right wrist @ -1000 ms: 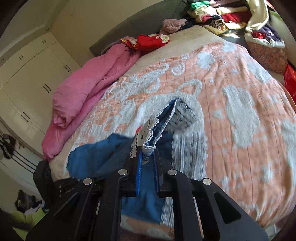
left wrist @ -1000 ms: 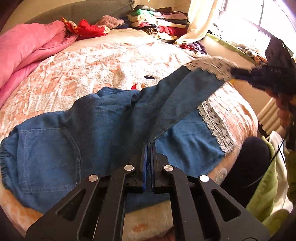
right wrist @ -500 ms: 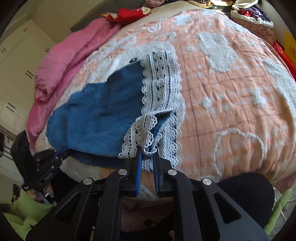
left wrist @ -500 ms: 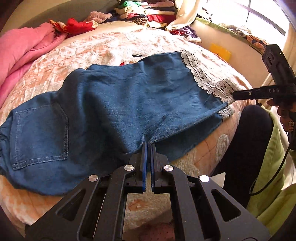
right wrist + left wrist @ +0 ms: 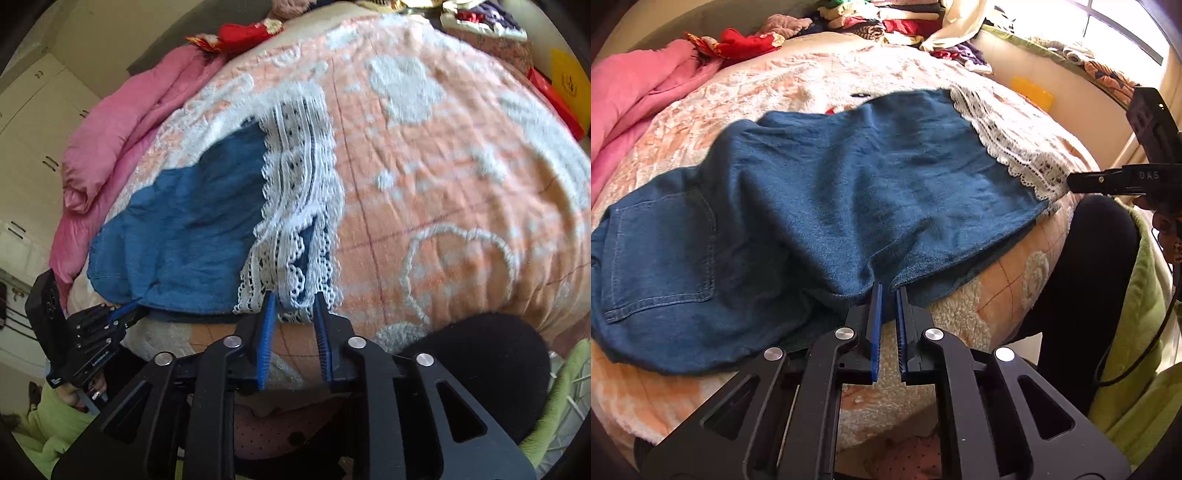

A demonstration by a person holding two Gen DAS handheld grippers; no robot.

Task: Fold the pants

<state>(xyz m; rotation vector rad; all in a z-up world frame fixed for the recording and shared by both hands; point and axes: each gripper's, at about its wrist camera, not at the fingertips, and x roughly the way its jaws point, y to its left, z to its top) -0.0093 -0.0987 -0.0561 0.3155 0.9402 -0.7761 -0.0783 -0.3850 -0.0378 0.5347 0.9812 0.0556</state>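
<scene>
Blue denim pants (image 5: pixel 820 206) with a white lace hem (image 5: pixel 1008 140) lie folded leg on leg on the bed, waist and back pocket at the left. My left gripper (image 5: pixel 888 291) is slightly open at the near seam edge, no longer pinching the denim. My right gripper (image 5: pixel 293 299) is open at the lace hem (image 5: pixel 295 206), the lace lying just past its fingertips. In the left wrist view the right gripper (image 5: pixel 1108 179) shows at the hem corner; in the right wrist view the left gripper (image 5: pixel 122 314) shows at the denim's near edge.
The pants lie on a peach and white blanket (image 5: pixel 443 166) covering the bed. A pink quilt (image 5: pixel 631 99) is bunched at the left. Piled clothes (image 5: pixel 894 22) sit at the far end. The person's dark leg (image 5: pixel 1082 280) and green garment (image 5: pixel 1137 332) are at the right.
The lifted leg was brought over and laid down on the other leg. Both grippers then opened and let go of the fabric.
</scene>
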